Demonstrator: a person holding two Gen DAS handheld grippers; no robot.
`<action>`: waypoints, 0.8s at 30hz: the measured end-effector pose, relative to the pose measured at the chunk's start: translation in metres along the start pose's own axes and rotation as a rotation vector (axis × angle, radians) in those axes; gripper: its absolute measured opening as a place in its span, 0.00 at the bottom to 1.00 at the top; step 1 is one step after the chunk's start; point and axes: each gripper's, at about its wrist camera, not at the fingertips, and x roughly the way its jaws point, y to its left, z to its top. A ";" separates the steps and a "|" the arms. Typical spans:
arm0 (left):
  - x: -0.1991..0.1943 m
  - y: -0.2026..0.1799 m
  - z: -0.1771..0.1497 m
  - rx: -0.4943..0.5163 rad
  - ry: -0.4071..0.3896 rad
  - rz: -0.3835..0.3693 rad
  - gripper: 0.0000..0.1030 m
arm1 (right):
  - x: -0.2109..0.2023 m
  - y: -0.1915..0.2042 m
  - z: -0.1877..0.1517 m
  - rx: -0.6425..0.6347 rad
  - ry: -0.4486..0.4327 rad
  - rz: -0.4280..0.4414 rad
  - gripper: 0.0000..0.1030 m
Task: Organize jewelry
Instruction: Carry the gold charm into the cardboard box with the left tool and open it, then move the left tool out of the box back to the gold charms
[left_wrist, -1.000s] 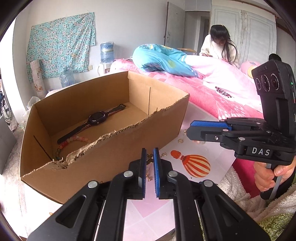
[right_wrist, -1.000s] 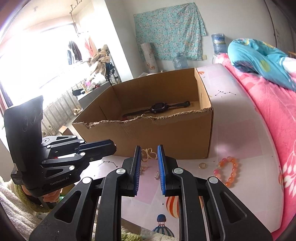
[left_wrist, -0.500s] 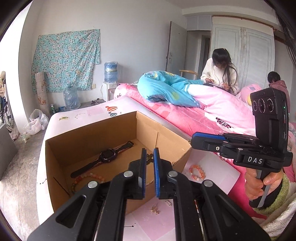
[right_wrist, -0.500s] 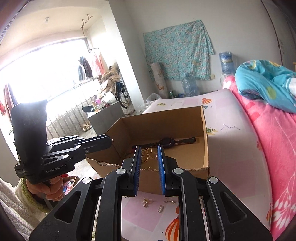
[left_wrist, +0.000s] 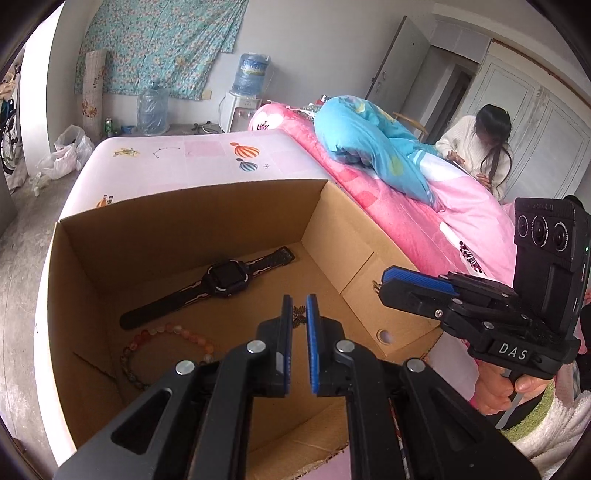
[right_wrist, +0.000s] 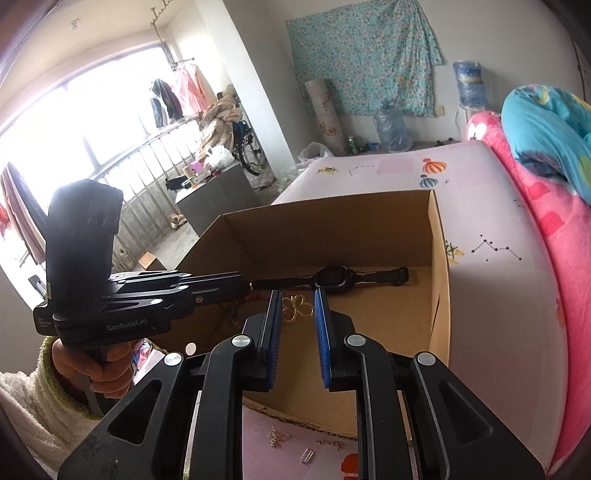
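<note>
Above cardboard box (left_wrist: 184, 221): left gripper (left_wrist: 298, 308) jaws pinch dark charm (left_wrist: 298, 314); right gripper (right_wrist: 297, 302) jaws clamp gold pendant (right_wrist: 297, 309).

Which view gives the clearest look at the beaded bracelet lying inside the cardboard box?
The left wrist view. There the beaded bracelet lies on the floor of the cardboard box, near the black watch, partly hidden behind the left gripper. The right wrist view shows none of it clearly.
</note>
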 end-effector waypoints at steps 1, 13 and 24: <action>0.006 0.002 0.002 -0.010 0.018 -0.008 0.07 | 0.003 -0.002 0.002 0.004 0.006 -0.006 0.18; 0.011 0.019 0.006 -0.090 0.005 -0.004 0.35 | -0.020 -0.022 0.005 0.069 -0.054 0.003 0.24; -0.041 0.004 -0.007 0.014 -0.146 0.051 0.35 | -0.060 -0.012 -0.011 0.085 -0.169 0.030 0.31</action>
